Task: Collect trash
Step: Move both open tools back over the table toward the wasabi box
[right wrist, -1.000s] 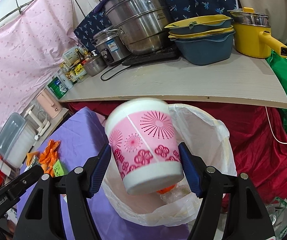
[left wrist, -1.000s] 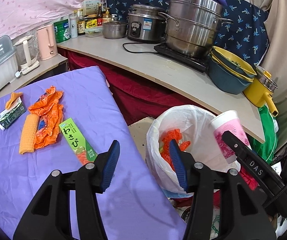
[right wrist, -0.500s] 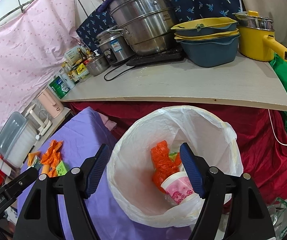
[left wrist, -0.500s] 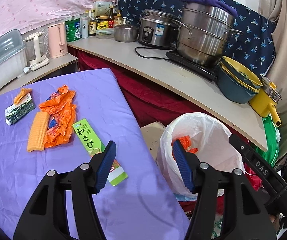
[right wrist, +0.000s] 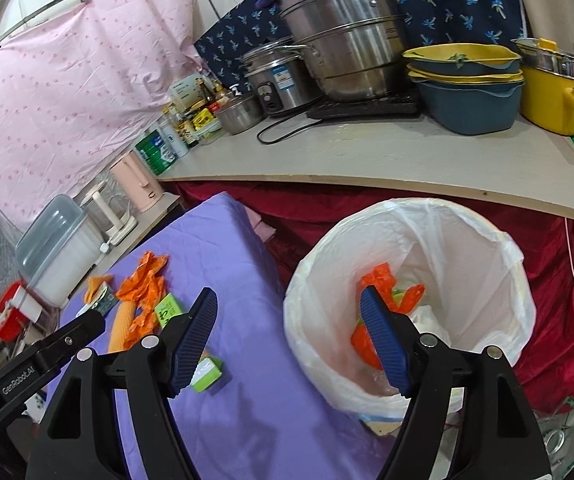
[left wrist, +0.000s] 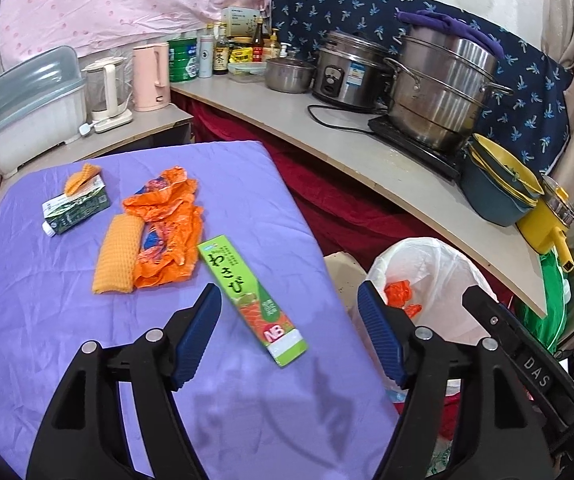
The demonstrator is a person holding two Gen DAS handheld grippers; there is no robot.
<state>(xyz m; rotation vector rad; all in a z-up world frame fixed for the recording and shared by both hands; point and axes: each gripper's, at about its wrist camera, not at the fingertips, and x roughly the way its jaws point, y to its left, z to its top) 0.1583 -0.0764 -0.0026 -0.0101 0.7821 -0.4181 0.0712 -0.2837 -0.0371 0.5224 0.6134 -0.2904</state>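
Both tongs wide open, gripping nothing. Left tongs (left wrist: pixel 289 336) hovering right over the long green cardboard wasabi box (left wrist: pixel 252 298) on the purple-clothed worktop (left wrist: pixel 67 320), box lying between the pads, long axis slanting from far-left to near-right. Right tongs (right wrist: pixel 289 342) parked by the white-bagged trash bin (right wrist: pixel 499 248). Left definitely nearer, probably needs a slight twist to close across the narrow width.

- Left gripper (left wrist: pixel 289 334) spread wide, empty, above purple cloth (left wrist: pixel 47 320).
- Green wasabi box (left wrist: pixel 252 298) flat between the blue pads (left wrist: pixel 197 336).
- Orange wrapper (left wrist: pixel 169 228), orange mesh sleeve (left wrist: pixel 117 254), small carton (left wrist: pixel 76 209) farther left.
- White-lined bin (left wrist: pixel 439 264) off cloth's right edge, orange scrap inside.
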